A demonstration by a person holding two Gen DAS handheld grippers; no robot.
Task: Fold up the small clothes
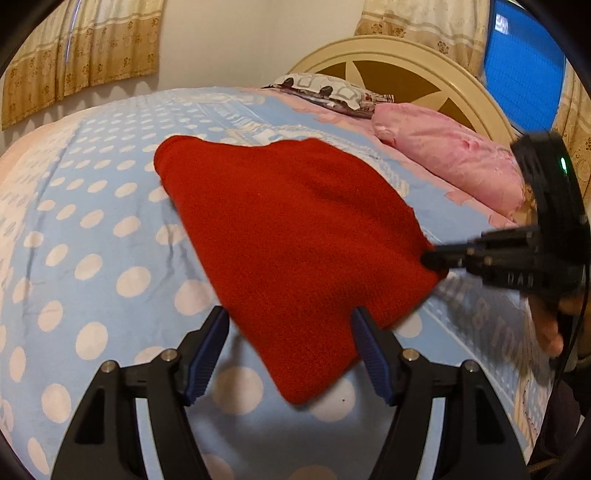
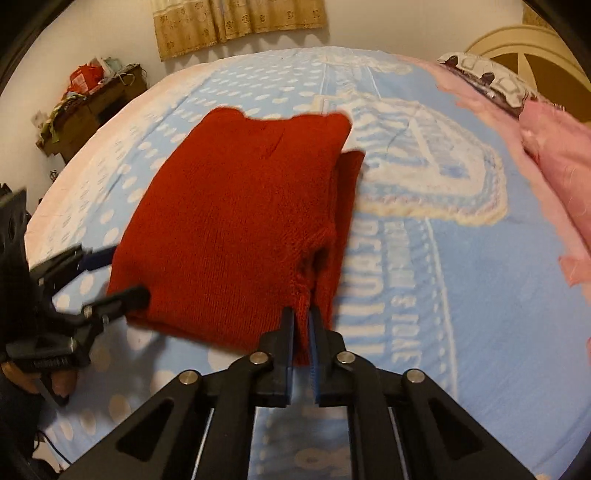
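A folded red knitted garment point(image 1: 291, 236) lies flat on a bed covered by a light blue spread with white dots point(image 1: 92, 266).

In the left wrist view the left tool point(image 1: 290, 354) stands wide open at the garment's near corner. Its blue pads point(image 1: 207, 360) sit on either side of the cloth, and the pictures do not show them pressing it. The right tool point(image 1: 434, 258) comes in from the right in this view, its tip at the garment's right corner. Only this view shows the pink pillow point(image 1: 454, 155) in full, the patterned pillow point(image 1: 325, 90) behind it, the cream headboard point(image 1: 406, 66) and a blue screen point(image 1: 524, 70) at far right.

The right wrist view shows what the other hides. The right tool point(image 2: 303, 332) is nearly closed, with a ridge of the garment's point(image 2: 229, 221) near right edge pinched between its fingers point(image 2: 286, 339). A second layer of the knit shows along the right side, beneath the top fold. The left tool point(image 2: 114, 277) appears at the left here, its two fingers spread at the garment's left edge. Only this view shows a large white printed emblem on the spread point(image 2: 424, 166) to the right of the garment, and a cluttered wooden cabinet point(image 2: 92, 103) at far left. Curtains point(image 2: 236, 22) hang on the far wall.
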